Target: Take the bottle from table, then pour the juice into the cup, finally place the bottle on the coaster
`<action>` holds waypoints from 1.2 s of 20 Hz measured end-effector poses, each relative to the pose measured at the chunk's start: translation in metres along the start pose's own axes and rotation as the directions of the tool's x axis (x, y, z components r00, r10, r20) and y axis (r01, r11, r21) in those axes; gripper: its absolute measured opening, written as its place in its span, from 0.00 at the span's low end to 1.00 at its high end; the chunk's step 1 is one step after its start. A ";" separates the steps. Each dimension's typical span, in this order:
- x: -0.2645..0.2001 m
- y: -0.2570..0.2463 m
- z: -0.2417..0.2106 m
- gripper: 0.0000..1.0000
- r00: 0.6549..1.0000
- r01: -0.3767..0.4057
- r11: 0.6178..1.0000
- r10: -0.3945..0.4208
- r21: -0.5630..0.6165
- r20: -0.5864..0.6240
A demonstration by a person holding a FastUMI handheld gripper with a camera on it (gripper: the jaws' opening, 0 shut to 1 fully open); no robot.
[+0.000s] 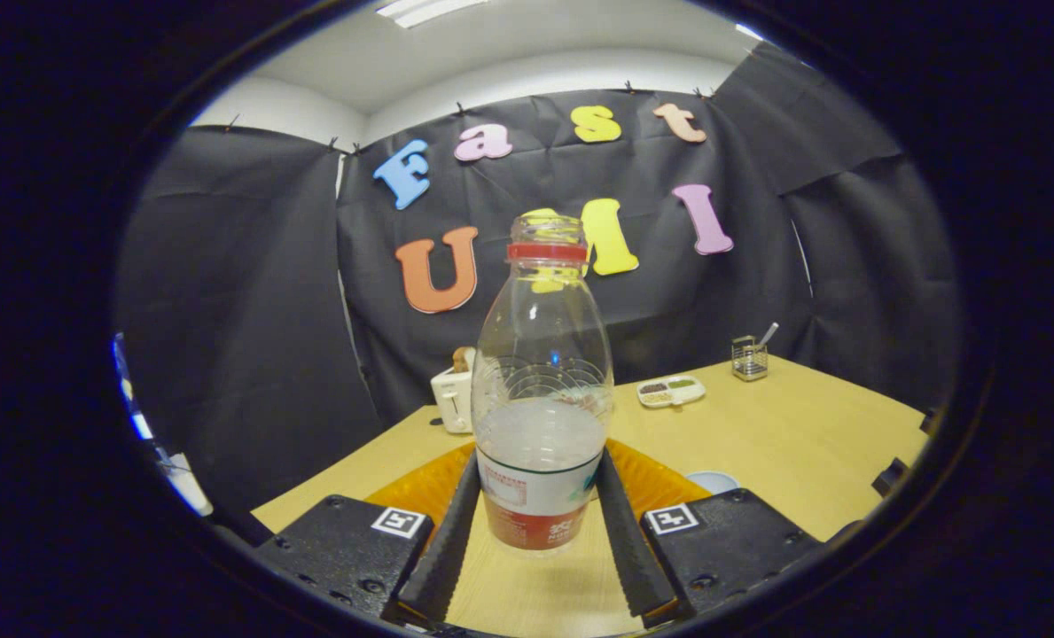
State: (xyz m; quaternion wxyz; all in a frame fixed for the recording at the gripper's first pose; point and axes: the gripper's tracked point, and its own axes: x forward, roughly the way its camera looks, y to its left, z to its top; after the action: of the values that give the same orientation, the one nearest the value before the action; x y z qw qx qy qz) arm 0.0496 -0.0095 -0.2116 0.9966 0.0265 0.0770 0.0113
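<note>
The tongs (535, 523) were clamped on the uncapped clear plastic bottle (542, 390), holding it upright above the tabletop (792, 443), likely to avoid spills.

Cloth-walled recording booth (243, 310); wooden table (801, 443); toaster (453, 399)

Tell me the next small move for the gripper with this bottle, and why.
Probably carry the bottle toward the blue cup rim just beyond the right finger and begin to tip it. The gripper appears shut on the bottle, which seems lifted off the table, with its shadow below it. It is uncapped, holds pale liquid and stands upright, so pouring comes next.
</note>
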 end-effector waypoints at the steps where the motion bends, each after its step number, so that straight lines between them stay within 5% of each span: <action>1: -0.001 0.003 0.005 0.76 1.000 0.009 1.000 -0.009 -0.020 0.005; 8: 0.028 0.009 0.030 0.76 0.997 0.077 0.994 -0.075 -0.082 0.029; 18: 0.149 -0.029 0.005 0.76 0.969 0.240 0.956 -0.246 -0.172 -0.016; 24: 0.206 -0.038 -0.039 0.77 0.969 0.215 0.956 -0.233 -0.198 -0.076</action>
State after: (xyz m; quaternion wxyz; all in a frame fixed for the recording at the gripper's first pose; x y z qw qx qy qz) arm 0.2479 -0.0400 -0.2840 0.9844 -0.0776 0.1272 -0.0933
